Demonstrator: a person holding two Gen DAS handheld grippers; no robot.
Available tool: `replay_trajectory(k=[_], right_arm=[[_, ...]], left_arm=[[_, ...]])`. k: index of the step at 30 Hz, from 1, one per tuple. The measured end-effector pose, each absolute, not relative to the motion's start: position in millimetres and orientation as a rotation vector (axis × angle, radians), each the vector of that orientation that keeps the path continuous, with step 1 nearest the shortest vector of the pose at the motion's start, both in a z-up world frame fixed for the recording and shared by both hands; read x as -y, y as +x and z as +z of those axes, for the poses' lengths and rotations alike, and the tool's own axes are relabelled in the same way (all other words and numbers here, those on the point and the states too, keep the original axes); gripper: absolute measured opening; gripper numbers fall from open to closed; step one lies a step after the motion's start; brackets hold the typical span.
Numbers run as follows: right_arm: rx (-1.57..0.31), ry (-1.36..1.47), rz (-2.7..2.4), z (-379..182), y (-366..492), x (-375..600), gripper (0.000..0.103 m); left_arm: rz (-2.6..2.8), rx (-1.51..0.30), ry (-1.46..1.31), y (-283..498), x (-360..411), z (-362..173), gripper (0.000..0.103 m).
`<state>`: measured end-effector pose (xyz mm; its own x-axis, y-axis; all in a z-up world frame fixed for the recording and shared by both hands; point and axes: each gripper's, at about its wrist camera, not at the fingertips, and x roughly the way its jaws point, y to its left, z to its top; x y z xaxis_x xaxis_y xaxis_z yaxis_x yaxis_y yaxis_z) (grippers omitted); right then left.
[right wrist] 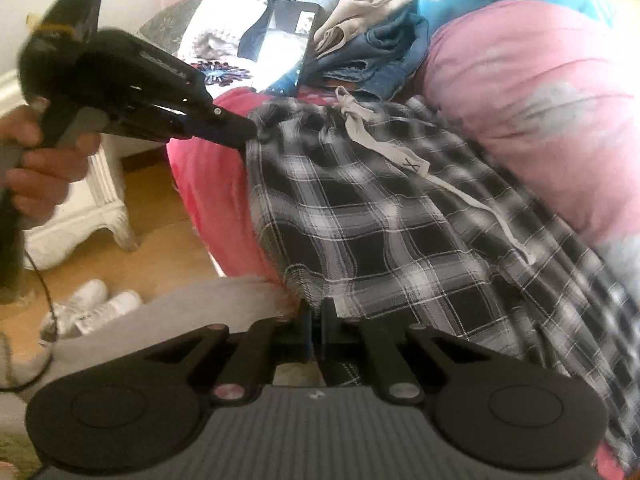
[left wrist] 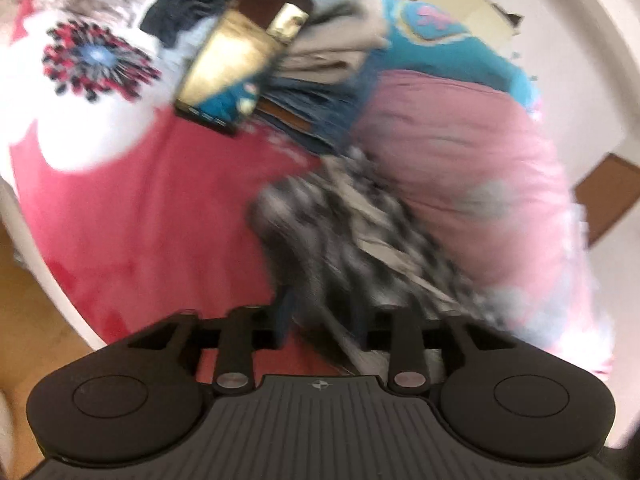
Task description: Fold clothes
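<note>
plaid shorts point(right wrist: 384, 216) lying lengthwise, waistband far, left tool point(right wrist: 244, 136) parted at waistband, right tool point(right wrist: 316, 320) clamped on hem

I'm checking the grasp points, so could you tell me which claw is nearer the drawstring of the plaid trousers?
Left. The left claw sits at the waistband corner, close beside the drawstring; the right claw is at the fabric's lower edge, farther away.

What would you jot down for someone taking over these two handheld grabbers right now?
Right gripper: shut on the near hem of the plaid pants.
Left gripper: at the waistband corner; jaws apart in its own blurred view, grip unclear.
Pants lie spread on the red bedspread, drawstring loose.
Done: nothing folded yet.
Left: fold the pants; then the jeans and the rest of the pile.
</note>
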<state>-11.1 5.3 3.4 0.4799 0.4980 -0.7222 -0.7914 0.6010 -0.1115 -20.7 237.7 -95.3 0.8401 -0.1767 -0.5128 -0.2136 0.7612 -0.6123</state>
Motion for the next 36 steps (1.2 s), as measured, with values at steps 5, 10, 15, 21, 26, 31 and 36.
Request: replay_trajectory(k=[5, 10, 15, 21, 26, 31, 36], right_arm=[[-0.750, -0.501, 0.846, -3, -4, -14, 0.003], [-0.762, -0.511, 0.851, 0, -3, -16, 0.003], [-0.786, -0.473, 0.890, 10, 5, -13, 0.003], [-0.909, -0.342, 0.885, -20, 22, -10, 0.006], [-0.900, -0.177, 0.917, -6, 9, 10, 0.044], [-0.872, -0.042, 0.904, 5, -12, 42, 0.044], [-0.842, 0.135, 0.720, 9, -21, 107, 0.044]], left_arm=[[0.112, -0.612, -0.663, 14, -242, -104, 0.035], [0.165, -0.611, -0.521, 20, -230, -92, 0.009], [0.180, -0.636, -0.526, 21, -239, -92, 0.009], [0.173, -0.636, -0.469, 21, -236, -98, 0.015], [0.178, -0.639, -0.441, 16, -236, -96, 0.025], [0.207, -0.652, -0.427, 6, -233, -90, 0.034], [0.254, -0.653, -0.399, -19, -229, -85, 0.047]])
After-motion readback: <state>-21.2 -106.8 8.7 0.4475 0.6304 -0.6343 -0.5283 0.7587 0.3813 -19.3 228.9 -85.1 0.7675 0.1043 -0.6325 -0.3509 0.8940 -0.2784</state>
